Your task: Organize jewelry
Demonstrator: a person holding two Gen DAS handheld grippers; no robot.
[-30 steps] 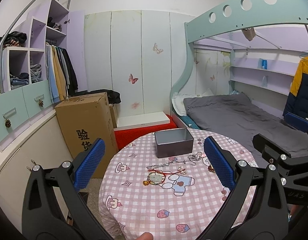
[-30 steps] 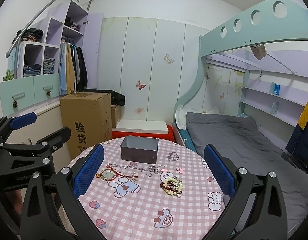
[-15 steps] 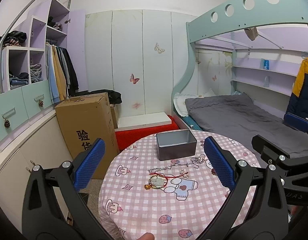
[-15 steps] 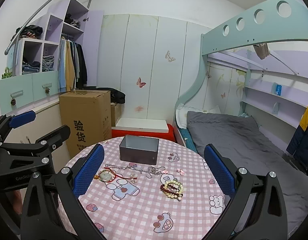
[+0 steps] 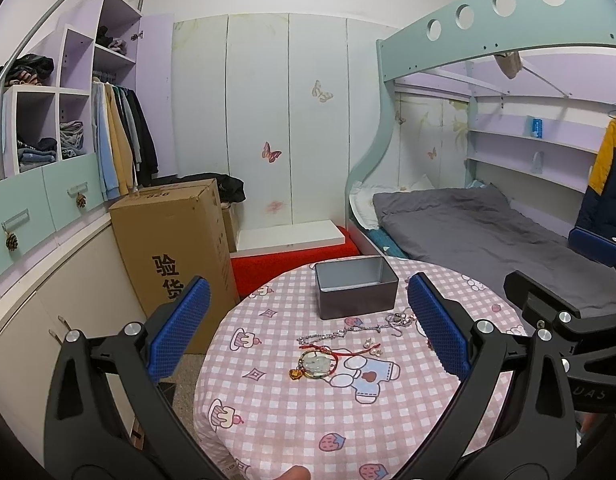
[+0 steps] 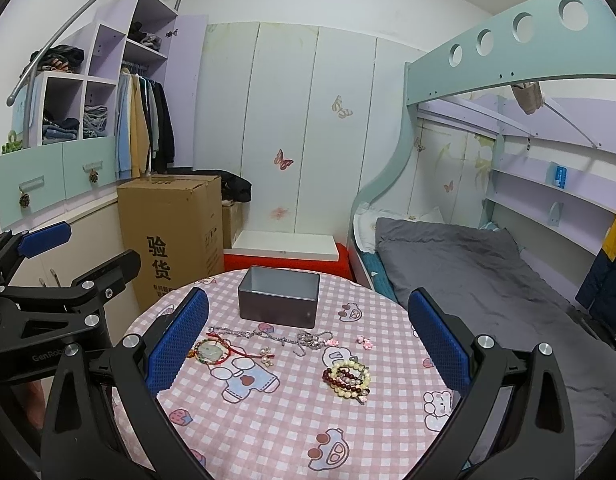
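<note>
Left wrist view shows that we have drawn back and up a little over the last second: the round counter [image 5: 267, 412] with its pink checked cloth sits lower and smaller in frame, and more of the room shows above it. Nothing on the cloth has shifted, so we judge the sorting has not begun and we are only lining up. The grey tin box [image 5: 356, 294] stands open and looks empty at the far side of the counter. Just in front of it lies the silver chain [image 6: 267, 335], with the red-cord pendant [image 5: 316, 363] nearer us and small pearl earrings [image 5: 372, 347] beside it. From the right wrist view the beaded bracelets [image 6: 348, 376] lie apart to the right, with tiny pink studs [image 6: 366, 343] between them and the box. Our left claw [image 5: 308, 334] is spread wide, blue pads well apart, holding and touching nothing, above the near jewelry. Our right claw [image 6: 308, 340] is equally wide and empty, hovering clear of the cloth. Every piece is loose on the counter, none in the box.
</note>
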